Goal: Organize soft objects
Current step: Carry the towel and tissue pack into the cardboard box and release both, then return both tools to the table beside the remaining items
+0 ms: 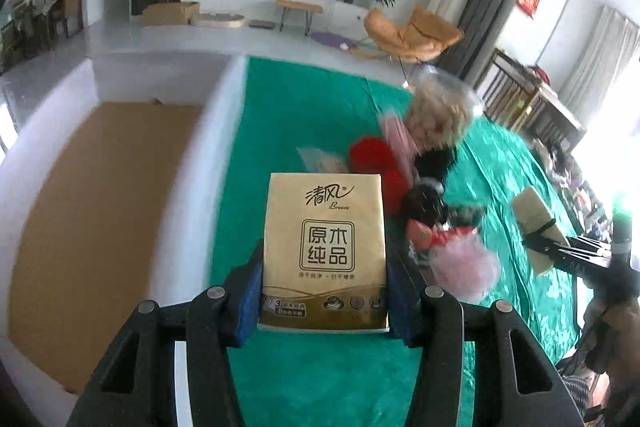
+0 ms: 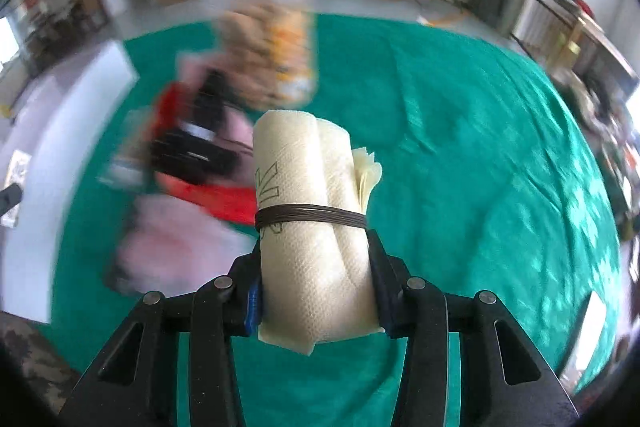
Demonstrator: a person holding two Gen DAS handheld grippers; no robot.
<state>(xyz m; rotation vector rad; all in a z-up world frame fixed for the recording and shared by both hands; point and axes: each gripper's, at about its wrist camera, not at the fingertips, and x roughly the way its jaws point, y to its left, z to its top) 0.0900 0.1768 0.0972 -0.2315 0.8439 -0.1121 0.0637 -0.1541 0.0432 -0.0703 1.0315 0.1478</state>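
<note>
Left gripper [image 1: 324, 291] and right gripper [image 2: 316, 291]: black moulded linkage arms with triangular cut-outs, round silver pivot screws [image 1: 216, 293], and blue pads [image 1: 250, 291] lining the jaws.

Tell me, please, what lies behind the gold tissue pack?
Behind the tissue pack a heap of soft things shows on the green cloth: red, black, pink. The pack covers the heap's near edge.

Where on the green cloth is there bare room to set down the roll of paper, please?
Bare green cloth lies right of the paper roll in the right gripper, toward the far edge. Left is crowded: the blurred pile of soft things.
</note>
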